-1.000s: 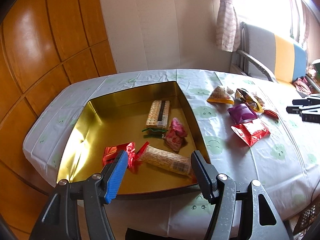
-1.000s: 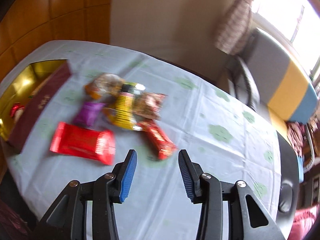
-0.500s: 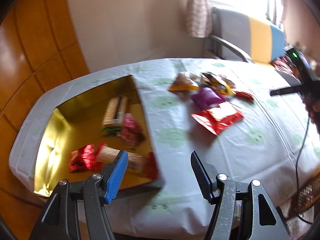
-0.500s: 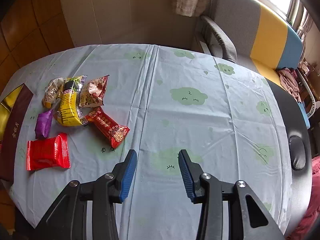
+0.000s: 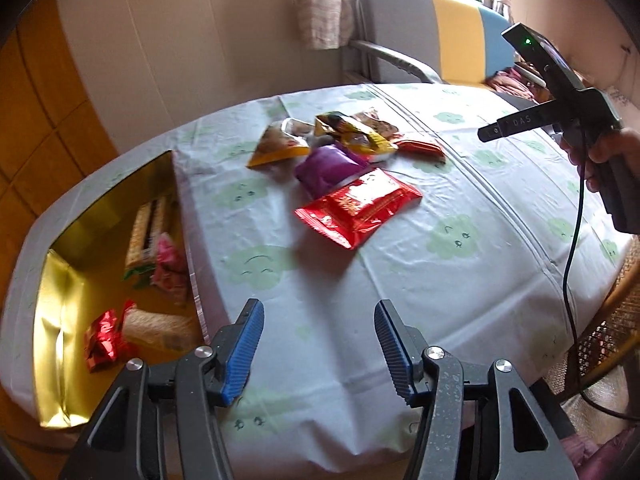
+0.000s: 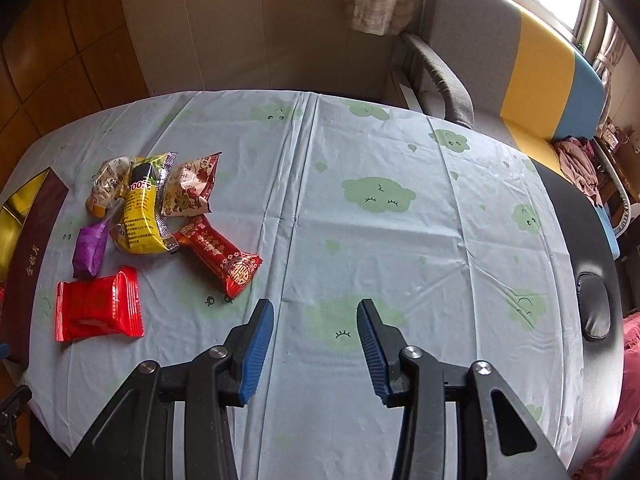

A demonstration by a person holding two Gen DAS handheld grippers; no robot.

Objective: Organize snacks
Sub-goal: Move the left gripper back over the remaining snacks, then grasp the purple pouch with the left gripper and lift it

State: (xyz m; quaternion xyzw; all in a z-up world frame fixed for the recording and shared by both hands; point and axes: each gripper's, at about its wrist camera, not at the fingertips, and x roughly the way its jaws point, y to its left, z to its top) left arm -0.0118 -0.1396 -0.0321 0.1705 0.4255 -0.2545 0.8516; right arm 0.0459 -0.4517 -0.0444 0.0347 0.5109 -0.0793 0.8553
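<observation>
The left gripper (image 5: 318, 350) hangs empty over bare cloth, its jaws closing with nothing between them; the right gripper (image 6: 314, 346) is partly open and empty too. Just left of the left gripper, the gold-lined box (image 5: 60, 320) already holds several wrapped snacks. Ahead lies the flat red foil packet (image 5: 358, 206), and beyond it a loose pile of purple, yellow and red packets (image 5: 340, 144). By my judgement, roughly half remains to be boxed.

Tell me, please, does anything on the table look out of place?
Yes: six snacks lie loose in a heap on the tablecloth beside the gold box, among them a red packet and a purple one. Nothing looks spilled or torn.
</observation>
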